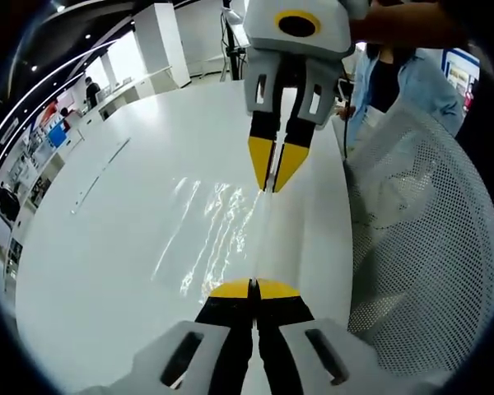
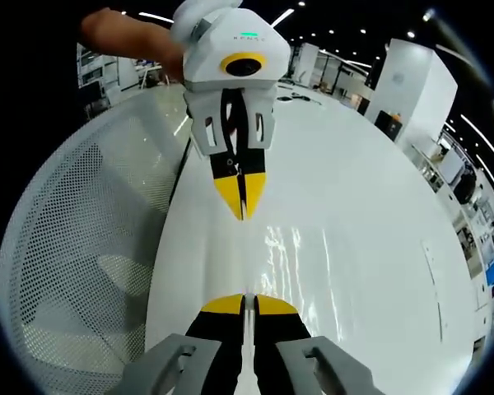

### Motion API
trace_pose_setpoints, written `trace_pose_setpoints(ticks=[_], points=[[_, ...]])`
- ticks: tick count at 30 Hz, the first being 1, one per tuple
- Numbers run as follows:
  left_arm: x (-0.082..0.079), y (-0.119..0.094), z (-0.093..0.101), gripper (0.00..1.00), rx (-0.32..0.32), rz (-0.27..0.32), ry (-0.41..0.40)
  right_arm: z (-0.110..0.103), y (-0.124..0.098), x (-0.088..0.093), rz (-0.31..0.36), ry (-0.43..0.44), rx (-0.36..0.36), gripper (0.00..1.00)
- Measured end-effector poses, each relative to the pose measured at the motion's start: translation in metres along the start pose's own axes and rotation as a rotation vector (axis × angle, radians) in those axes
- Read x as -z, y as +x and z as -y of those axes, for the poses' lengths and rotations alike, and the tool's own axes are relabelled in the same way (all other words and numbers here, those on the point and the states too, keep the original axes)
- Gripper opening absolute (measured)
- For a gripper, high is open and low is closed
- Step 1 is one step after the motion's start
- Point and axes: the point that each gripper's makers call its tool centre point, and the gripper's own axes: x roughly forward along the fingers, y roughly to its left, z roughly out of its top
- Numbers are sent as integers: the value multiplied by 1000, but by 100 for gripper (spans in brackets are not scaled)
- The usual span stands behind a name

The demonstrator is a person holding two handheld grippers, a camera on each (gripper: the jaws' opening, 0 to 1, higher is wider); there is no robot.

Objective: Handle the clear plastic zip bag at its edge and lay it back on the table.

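- One clear zip bag (image 1: 222, 230) stretches over the white table (image 1: 107, 247), beside one mesh chair (image 1: 420, 263).
- Two grippers: left gripper (image 1: 253, 288) and right gripper (image 1: 273, 183) each clenched on opposite ends of the bag's chair-side edge.

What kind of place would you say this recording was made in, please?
Probably a large open office or lab hall: a long white table, a white mesh chair, ceiling strip lights, and desks with monitors in the background.
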Motion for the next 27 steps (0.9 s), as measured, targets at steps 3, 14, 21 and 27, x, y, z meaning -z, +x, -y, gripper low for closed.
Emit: trace_pose_setpoints(ticks=[3, 14, 21, 27], points=[[1, 0, 0, 0, 0, -2, -2, 0, -1, 2, -3, 2, 2, 0], [2, 0, 0, 0, -1, -5, -7, -2, -4, 9, -7, 14, 8, 0], [1, 0, 0, 0, 0, -7, -8, -3, -6, 11, -5, 20, 14, 0], [0, 0, 1, 0, 1, -10, -9, -2, -9, 14, -10, 23, 18, 0]])
